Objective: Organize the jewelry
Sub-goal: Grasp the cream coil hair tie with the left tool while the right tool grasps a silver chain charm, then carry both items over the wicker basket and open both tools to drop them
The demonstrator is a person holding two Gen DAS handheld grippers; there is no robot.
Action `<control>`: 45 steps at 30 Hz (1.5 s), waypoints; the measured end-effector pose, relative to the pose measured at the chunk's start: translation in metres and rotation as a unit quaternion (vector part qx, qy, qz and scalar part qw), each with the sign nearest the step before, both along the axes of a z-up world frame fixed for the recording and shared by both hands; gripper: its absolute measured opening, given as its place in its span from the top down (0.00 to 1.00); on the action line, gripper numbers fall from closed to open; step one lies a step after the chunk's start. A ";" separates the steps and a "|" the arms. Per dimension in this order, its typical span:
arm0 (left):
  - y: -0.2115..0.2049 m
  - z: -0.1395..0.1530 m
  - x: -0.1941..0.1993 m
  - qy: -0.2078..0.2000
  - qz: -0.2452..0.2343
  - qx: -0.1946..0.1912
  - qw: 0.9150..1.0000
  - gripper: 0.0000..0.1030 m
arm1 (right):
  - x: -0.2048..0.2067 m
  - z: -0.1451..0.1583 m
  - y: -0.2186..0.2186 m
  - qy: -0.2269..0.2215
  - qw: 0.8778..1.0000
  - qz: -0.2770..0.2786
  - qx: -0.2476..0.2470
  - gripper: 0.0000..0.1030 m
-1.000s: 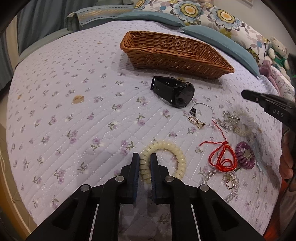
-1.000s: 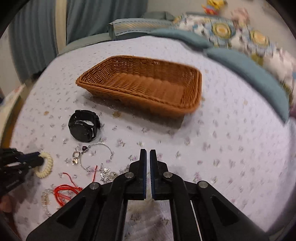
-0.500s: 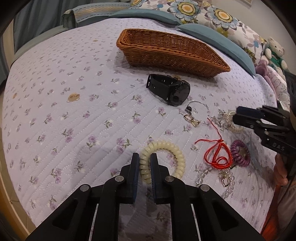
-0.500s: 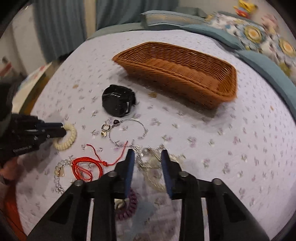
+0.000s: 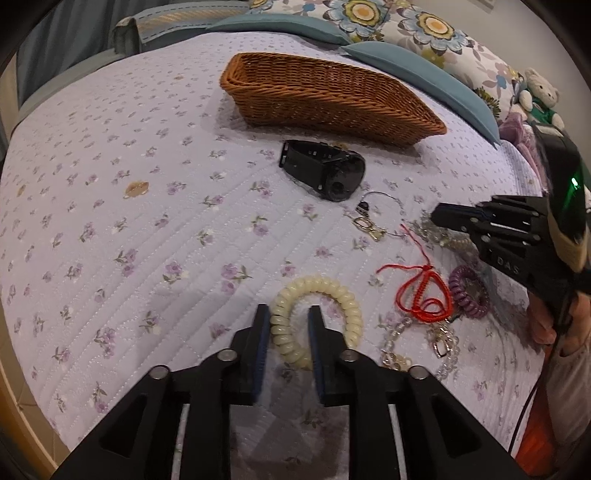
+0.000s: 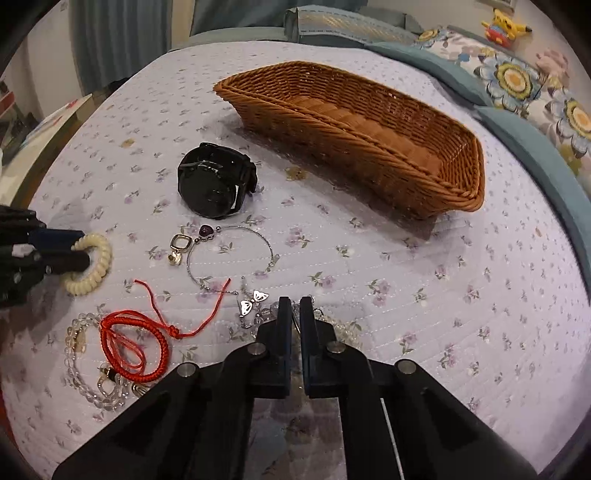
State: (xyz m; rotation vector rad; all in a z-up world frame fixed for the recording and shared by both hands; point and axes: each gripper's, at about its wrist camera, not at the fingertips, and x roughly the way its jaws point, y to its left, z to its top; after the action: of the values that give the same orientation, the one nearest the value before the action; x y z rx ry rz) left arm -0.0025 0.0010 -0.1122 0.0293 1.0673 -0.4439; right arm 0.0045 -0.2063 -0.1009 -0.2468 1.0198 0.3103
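A cream spiral hair tie (image 5: 317, 317) lies on the quilt; my left gripper (image 5: 285, 325) is shut on its near left side, one finger inside the ring. It also shows in the right wrist view (image 6: 90, 264). My right gripper (image 6: 294, 314) is nearly closed over a pile of clear bead and silver chain jewelry (image 6: 258, 314); whether it grips a strand is unclear. A wicker basket (image 6: 369, 125) stands behind, empty. A black watch (image 6: 214, 181), a silver bangle (image 6: 231, 258), a red cord bracelet (image 6: 133, 343) and a purple spiral tie (image 5: 469, 291) lie between.
A clear bead bracelet with a gold clasp (image 6: 88, 369) lies at the near left. Blue and floral pillows (image 5: 406, 26) and a toy bear (image 5: 539, 92) line the far side of the bed. The bed edge (image 5: 14, 369) runs along the left.
My right gripper swung down over the bead and chain pile, opened, then closed to a narrow gap. My left gripper stayed on the cream hair tie.
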 end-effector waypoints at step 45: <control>-0.008 0.077 0.025 -0.090 0.024 -0.090 0.992 0.90 | -0.022 0.125 -0.074 -0.104 0.964 -0.049 0.241 0.98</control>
State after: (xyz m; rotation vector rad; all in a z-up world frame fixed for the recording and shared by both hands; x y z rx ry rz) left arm 0.0226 -0.0072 -0.0352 -0.1137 0.8453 -0.4834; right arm -0.0178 -0.2802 0.0237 0.2079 0.7195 0.4236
